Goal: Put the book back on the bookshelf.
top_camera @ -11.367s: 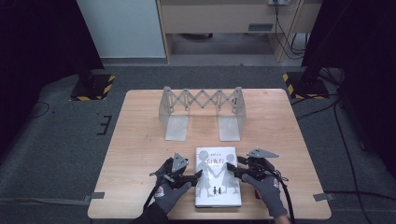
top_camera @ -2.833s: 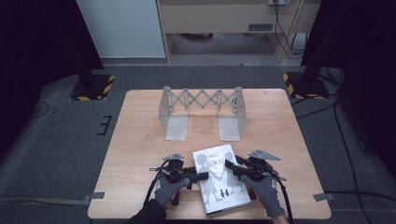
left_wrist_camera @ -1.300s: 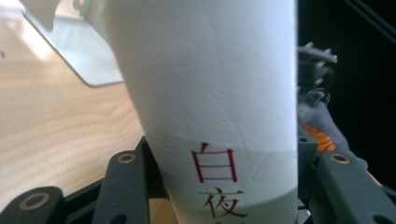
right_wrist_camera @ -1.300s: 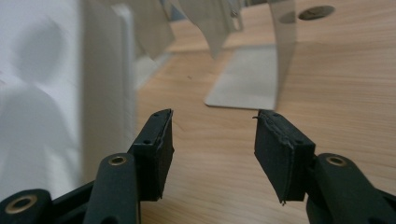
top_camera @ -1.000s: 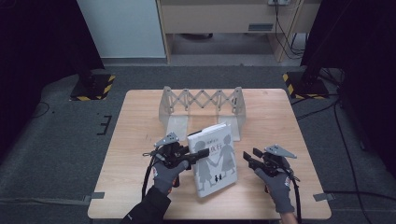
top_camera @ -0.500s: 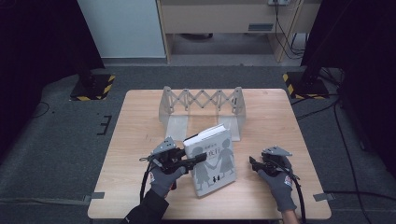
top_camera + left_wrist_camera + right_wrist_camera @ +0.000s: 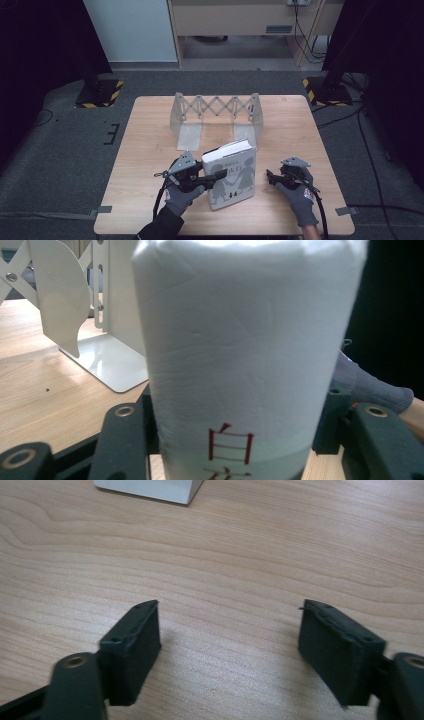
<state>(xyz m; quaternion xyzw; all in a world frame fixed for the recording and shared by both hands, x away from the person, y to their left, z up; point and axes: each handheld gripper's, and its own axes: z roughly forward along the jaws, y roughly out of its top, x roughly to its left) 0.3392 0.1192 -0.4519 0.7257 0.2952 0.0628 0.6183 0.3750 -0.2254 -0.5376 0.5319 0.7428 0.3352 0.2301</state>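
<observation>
The white book (image 7: 231, 174), flat on the table (image 7: 150, 130) at first, has been raised onto its edge and tilted toward the expandable bookend rack (image 7: 216, 109). The right gripper (image 7: 274, 178) has been withdrawn, its jaws just opened, nothing between them. The left gripper (image 7: 220, 175) jaws, either side of the spine, have just been opened slightly.

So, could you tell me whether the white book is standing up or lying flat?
Standing, slightly tilted: the book rests on its bottom edge, between the jaws of the left gripper.
</observation>
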